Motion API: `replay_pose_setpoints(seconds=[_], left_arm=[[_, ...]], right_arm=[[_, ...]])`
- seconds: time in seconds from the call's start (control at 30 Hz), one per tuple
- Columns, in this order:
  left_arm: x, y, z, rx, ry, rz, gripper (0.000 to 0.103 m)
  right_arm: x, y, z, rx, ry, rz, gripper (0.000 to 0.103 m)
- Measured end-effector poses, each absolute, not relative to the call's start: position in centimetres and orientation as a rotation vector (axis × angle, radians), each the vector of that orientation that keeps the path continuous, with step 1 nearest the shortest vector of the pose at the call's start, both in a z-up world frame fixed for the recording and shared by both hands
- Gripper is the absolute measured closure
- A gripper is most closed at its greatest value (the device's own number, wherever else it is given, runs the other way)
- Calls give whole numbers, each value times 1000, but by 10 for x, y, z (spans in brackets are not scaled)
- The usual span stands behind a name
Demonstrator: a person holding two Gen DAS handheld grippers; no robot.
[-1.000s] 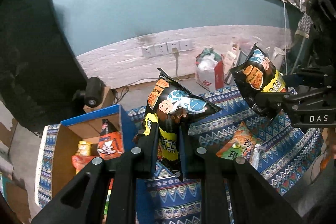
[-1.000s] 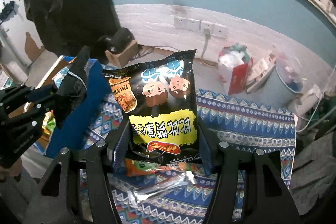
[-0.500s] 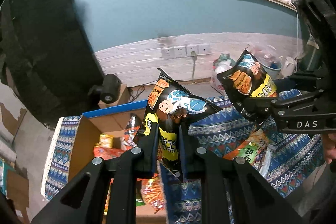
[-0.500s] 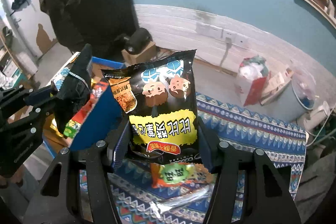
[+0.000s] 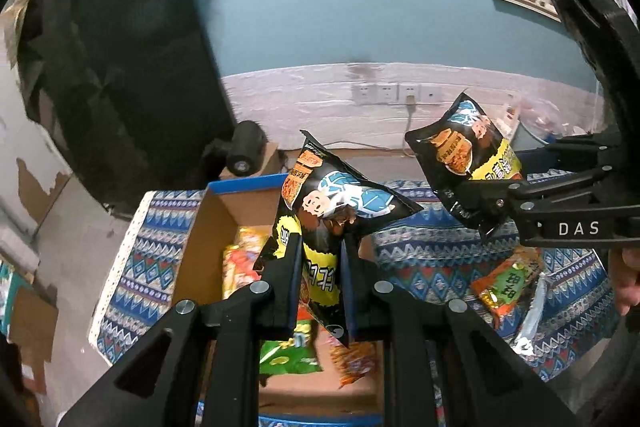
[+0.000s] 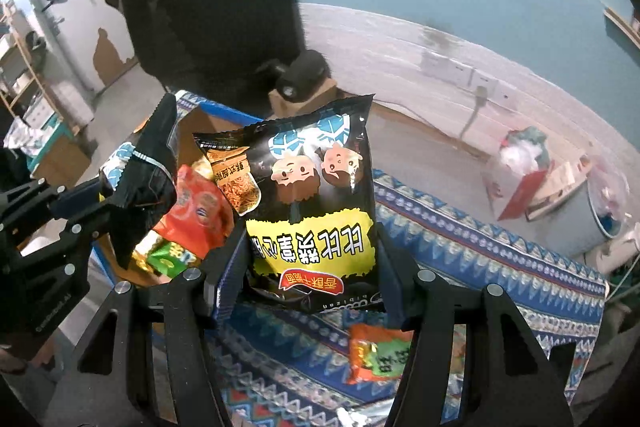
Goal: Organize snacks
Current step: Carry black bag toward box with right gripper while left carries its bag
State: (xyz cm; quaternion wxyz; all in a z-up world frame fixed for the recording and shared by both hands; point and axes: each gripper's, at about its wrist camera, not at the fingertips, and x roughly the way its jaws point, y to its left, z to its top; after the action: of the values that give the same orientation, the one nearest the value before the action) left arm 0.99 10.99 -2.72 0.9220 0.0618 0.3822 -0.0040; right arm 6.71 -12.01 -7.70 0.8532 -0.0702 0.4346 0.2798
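My left gripper [image 5: 320, 259] is shut on the lower end of a black-and-yellow snack bag [image 5: 336, 195], which hangs over an open cardboard box [image 5: 212, 219] with a blue rim. Several snack packs lie in that box. In the right wrist view my right gripper [image 6: 312, 267] is shut on a second, matching snack bag [image 6: 312, 211], held upright above the patterned cloth [image 6: 480, 247] just right of the box [image 6: 200, 123]. The left wrist view shows this second bag [image 5: 464, 147] to the right, level with the first. An orange-and-green snack pack [image 6: 380, 355] lies on the cloth below.
A clear wrapper [image 5: 528, 327] lies beside the orange-and-green pack [image 5: 508, 283]. A black camera-like device [image 5: 244, 151] sits on a cardboard block behind the box, next to a large black covered object [image 5: 120, 47]. A red-and-white bag [image 6: 516, 183] and a bin stand by the wall.
Both grippers have carried their bags to the left, towards the box. The box's inside has come under the left gripper, and the right gripper has neared its right wall.
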Motion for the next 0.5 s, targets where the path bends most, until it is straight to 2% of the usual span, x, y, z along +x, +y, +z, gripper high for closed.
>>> replay_pose_setpoints(seconds=[0.5], left_arm=[[9,179,-57,63,868,120,85]], right_arm=[[74,-38,-95,-193,943,687,45]])
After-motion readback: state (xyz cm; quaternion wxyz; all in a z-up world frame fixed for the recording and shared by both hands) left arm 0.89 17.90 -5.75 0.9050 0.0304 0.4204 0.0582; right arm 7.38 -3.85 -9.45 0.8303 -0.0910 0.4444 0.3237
